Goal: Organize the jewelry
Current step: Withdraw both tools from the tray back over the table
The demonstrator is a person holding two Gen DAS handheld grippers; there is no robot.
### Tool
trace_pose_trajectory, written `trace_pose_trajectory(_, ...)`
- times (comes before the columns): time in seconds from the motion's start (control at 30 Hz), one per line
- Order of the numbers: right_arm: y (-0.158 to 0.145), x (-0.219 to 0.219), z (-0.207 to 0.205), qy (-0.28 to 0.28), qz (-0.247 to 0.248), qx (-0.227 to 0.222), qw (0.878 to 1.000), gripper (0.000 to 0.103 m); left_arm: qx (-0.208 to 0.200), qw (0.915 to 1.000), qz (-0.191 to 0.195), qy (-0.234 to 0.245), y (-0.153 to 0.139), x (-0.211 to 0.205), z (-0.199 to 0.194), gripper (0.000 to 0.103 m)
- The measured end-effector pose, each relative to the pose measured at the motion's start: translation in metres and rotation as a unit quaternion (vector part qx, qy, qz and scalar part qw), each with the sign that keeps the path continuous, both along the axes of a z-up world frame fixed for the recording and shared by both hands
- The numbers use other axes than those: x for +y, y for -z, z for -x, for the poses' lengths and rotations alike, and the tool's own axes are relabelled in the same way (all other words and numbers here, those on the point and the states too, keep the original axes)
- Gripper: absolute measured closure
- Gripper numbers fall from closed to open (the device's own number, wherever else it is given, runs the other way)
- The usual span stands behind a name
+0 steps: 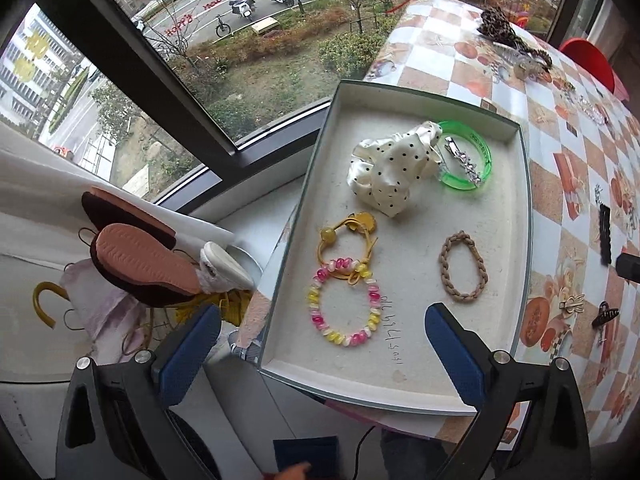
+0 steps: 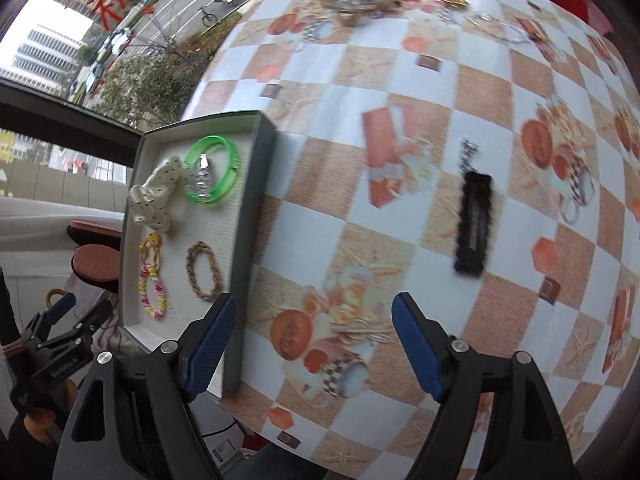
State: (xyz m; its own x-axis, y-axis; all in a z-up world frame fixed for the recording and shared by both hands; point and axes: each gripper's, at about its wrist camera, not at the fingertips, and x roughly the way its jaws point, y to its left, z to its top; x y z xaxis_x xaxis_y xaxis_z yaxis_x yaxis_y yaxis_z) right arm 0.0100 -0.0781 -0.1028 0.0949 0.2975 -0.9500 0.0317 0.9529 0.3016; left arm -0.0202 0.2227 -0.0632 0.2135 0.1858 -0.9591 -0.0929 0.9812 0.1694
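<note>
Right gripper (image 2: 312, 344): fingers spread wide and holding nothing, poised above the checked bench (image 2: 420, 88); the view is blurred
Black hair clip (image 2: 474, 224): lies flat on the bench ahead of the right fingers and slightly to their right, apart from them, long axis running away from the camera; it looks light, stiff and thin, so it is probably best pinched across its narrow width near the middle; so low a piece could slide on the glossy cloth
Left gripper (image 1: 324, 344): fingers wide apart and empty, straddling the near end of the tray (image 1: 524, 200)
Beaded bracelet (image 1: 344, 306): pink and yellow, inside the tray, between the left fingers and just ahead of them; likely light and loose
Braided tan band (image 1: 464, 266): beside the right-hand finger, apart from it; soft, should yield to a pinch
Farther in the tray: yellow hair tie (image 1: 346, 240), dotted scrunchie (image 1: 390, 168), green bangle (image 1: 468, 156) with a silver clip (image 1: 464, 160) lying across it
Far bench: more pieces scattered, too blurred to name
</note>
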Motion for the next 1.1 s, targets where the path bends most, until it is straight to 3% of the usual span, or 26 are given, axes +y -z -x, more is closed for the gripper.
trace_pose_trajectory(0.07,0.0,-0.014,0.006,0.016,0.003,0.003,1.0,0.02,0.01,0.9999,-0.003,0.007,0.004,-0.009,-0.004,0.0)
trace_pose_trajectory(0.17,0.0,-0.039,0.014,0.042,0.015,0.004,0.999,0.011,0.015,0.9994,0.013,0.029,0.005,-0.028,-0.01,0.0)
trace_pose_trajectory(0.6,0.004,-0.116,0.023,0.124,0.032,0.021,0.992,0.011,0.002,0.9848,0.058,0.164,-0.007,-0.144,-0.028,0.0)
trace_pose_trajectory(1.1,0.022,-0.126,0.007,0.106,0.029,0.044,0.993,0.011,0.044,0.968,0.043,0.243,0.037,-0.212,-0.004,0.0)
